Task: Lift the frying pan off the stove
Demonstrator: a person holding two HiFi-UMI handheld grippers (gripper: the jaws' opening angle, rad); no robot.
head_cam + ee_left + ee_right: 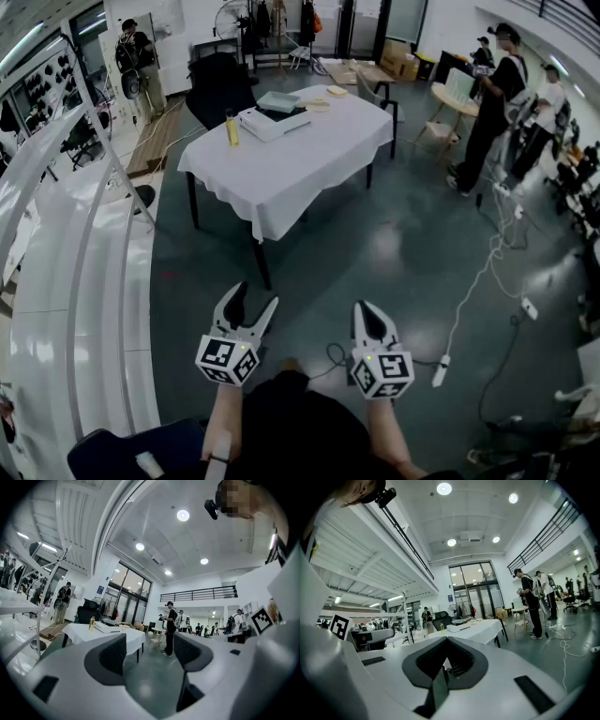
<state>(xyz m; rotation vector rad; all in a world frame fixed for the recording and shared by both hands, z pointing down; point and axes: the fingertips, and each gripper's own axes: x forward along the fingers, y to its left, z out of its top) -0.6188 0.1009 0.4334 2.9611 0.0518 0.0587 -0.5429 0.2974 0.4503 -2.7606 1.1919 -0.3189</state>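
I cannot make out a frying pan or a stove in any view. Both grippers hang over the bare grey floor, well short of a white-clothed table (281, 164). My left gripper (249, 302) is open with its jaws spread wide and nothing between them; in its own view the left gripper (150, 651) frames only floor and the distant table (105, 632). My right gripper (372, 314) is shut, its jaws meeting with nothing held, and the right gripper (446, 643) shows the same in its own view.
On the table lie a flat white box (272, 122), a yellow bottle (232, 128) and a pale tray (278, 101). A white rack (66, 281) runs along the left. People (492, 103) stand at the right. A white cable and power strip (441, 370) lie on the floor.
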